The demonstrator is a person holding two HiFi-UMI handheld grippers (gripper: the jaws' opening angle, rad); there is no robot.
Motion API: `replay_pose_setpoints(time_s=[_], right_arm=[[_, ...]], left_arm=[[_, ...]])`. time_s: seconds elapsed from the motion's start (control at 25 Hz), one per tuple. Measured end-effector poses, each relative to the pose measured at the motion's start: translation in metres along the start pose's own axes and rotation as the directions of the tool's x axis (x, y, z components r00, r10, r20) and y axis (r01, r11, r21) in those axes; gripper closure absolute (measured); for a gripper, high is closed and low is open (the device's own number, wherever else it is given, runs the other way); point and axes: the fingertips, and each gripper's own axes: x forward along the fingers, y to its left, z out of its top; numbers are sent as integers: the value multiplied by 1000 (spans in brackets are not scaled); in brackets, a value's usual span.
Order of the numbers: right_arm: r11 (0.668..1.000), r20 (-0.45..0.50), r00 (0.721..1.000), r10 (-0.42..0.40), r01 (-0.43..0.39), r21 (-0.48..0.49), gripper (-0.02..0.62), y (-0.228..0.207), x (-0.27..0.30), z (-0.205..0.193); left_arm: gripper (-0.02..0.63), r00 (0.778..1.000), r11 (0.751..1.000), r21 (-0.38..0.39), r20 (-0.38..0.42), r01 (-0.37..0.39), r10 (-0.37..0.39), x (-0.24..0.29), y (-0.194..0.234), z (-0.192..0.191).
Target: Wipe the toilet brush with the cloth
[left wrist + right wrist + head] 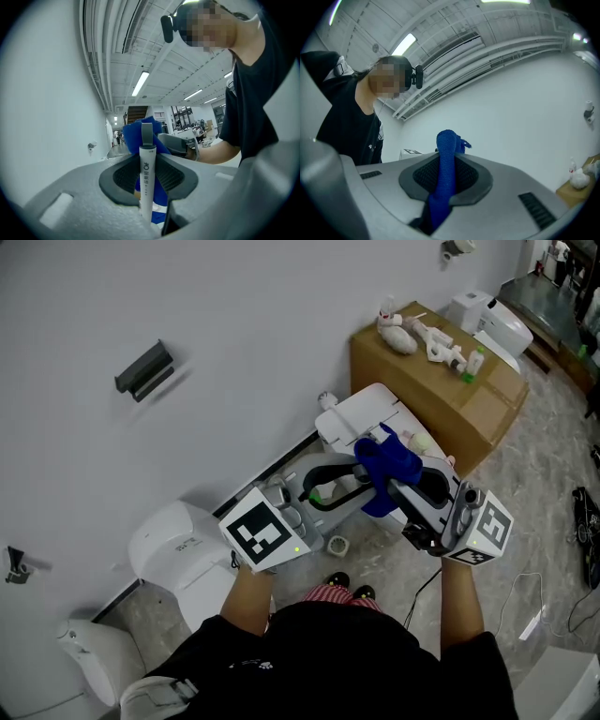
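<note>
A person stands by a big white wall. A brown box sits on the floor in front. The person holds two grippers up in the air, close together.

I think the wiping is going on now. To do it well, the left gripper should hold steady. The right gripper should press the blue cloth onto the toilet brush and slide along it, not too fast. The cloth should wrap round the handle so it cleans every side.

The left gripper is closed tight on the toilet brush. Its thin white handle with a grey tip stands straight up between the jaws. The bristle end does not show in any view.

The right gripper is closed on the cloth. It pinches the cloth in the middle. One bunch sticks up past the jaws and the rest hangs below.

The cloth sits right behind the handle. I cannot tell if they touch.
</note>
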Motion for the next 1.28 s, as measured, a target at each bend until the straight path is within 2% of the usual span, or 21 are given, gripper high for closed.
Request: replay_pose_setpoints(time_s=[0.32,0.76,1.28], right_arm=[[999,-1,1000,-21,21,-24,534,-8,3,15],[999,36,999,-41,42,-27,534,-22,-6,25],[997,6,999,-49,49,-53,534,-27,-10,18]], left_arm=[[503,999,1000,-20,54,-6,7,4,3,20],[503,1000,1000,-4,27,-13,13,19,12,32],[504,1000,1000,-12,30,-9,9,21,17,33]])
